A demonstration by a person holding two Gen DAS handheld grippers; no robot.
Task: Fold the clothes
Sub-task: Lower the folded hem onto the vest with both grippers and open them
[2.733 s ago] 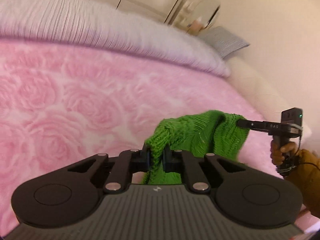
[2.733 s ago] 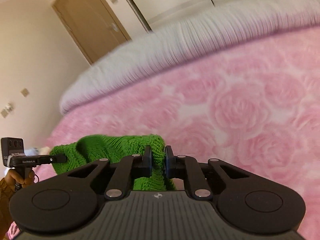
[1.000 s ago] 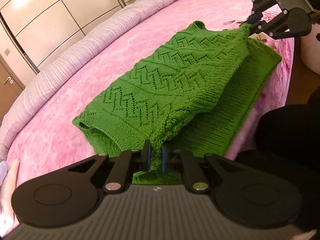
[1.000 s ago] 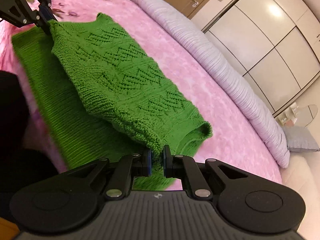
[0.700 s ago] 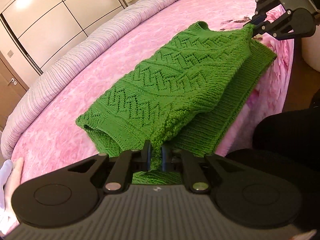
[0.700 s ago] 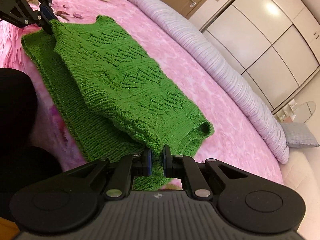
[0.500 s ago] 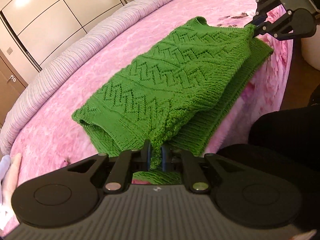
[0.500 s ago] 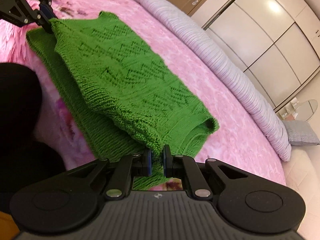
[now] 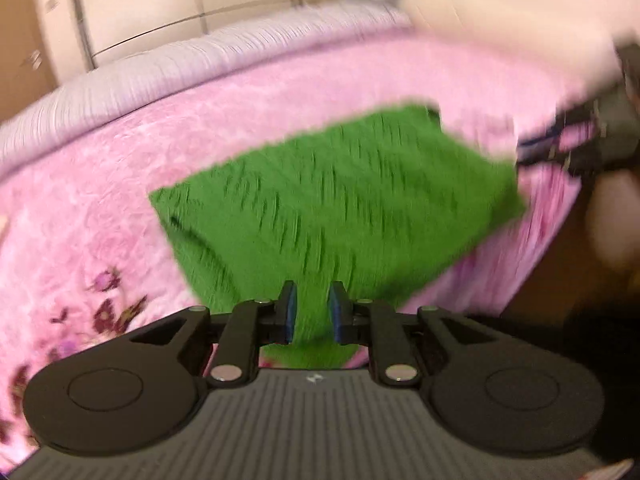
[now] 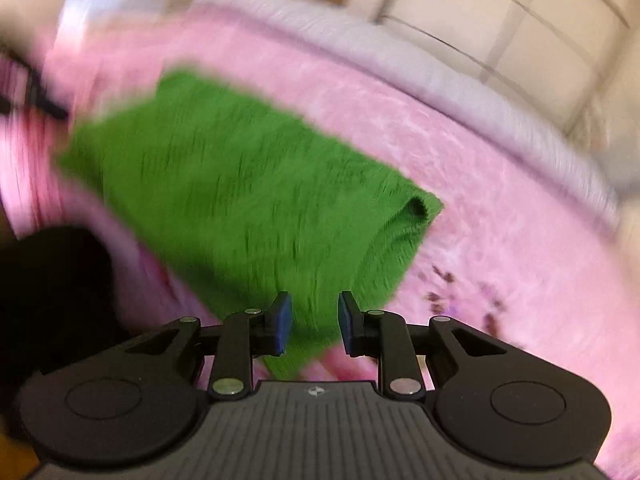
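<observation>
The green knitted sweater (image 9: 340, 200) lies folded on the pink bed cover (image 9: 80, 208), near the bed's front edge. Its long axis runs across the bed's edge, from one hand-held gripper towards the other, with an open tubular end (image 10: 416, 206) showing at the right in the right wrist view. Both views are blurred by motion. The left hand-held gripper (image 9: 312, 316) has its jaws parted by a small gap, with green knit seen between the blue pads but not pinched. The right hand-held gripper (image 10: 314, 328) is parted a little wider and grips nothing. Half a second ago both were clamped on the sweater's near edge, holding it lifted; now the sweater rests flat, released.
</observation>
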